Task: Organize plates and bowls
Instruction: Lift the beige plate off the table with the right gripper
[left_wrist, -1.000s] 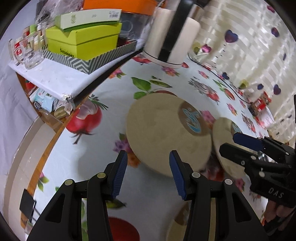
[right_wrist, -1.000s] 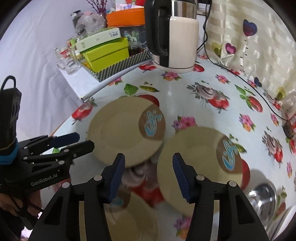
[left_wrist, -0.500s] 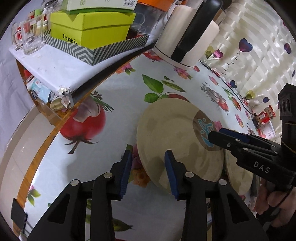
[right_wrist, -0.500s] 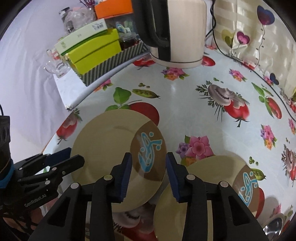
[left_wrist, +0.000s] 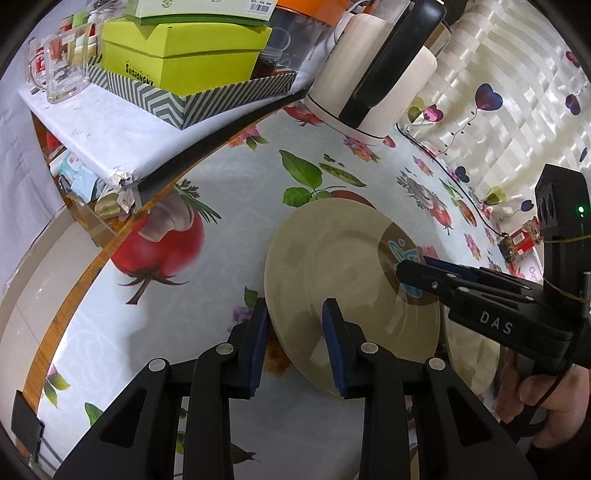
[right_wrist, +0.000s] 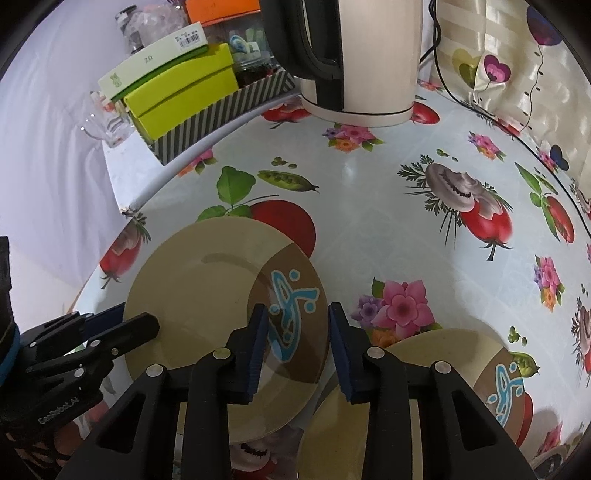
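The plate (left_wrist: 332, 266) (right_wrist: 207, 306), tan with a brown segment carrying a blue motif, lies flat on the flowered tablecloth (left_wrist: 229, 229) (right_wrist: 369, 206), near the table edge and in front of the striped tray (left_wrist: 207, 99) (right_wrist: 221, 114) holding the lime-green boxes (left_wrist: 181, 55) (right_wrist: 177, 96). The left gripper (left_wrist: 293, 325) (right_wrist: 122, 325) straddles the plate's near-left rim: one blue pad sits just outside the edge, the other over the plate surface. Its jaws have just been closing with the rim between them; a gap shows between pads and plate, so no firm pinch is confirmed. The right gripper (right_wrist: 293, 328) (left_wrist: 410, 266) straddles the opposite rim at the brown segment, one finger over the blue motif and the other just outside the edge. Its jaws have likewise just been closing around the rim; whether the pads press on it cannot be told. A second plate (right_wrist: 436, 391) (left_wrist: 469, 354) of the same pattern lies just beside the first, partly under the right gripper's body. The kettle (left_wrist: 373, 70) (right_wrist: 362, 55) stands at the far side of the table, well apart from both plates. A hand (left_wrist: 546, 402) grasps the right gripper's handle. A glass mug (left_wrist: 55, 70) (right_wrist: 107, 125) stands beside the tray.
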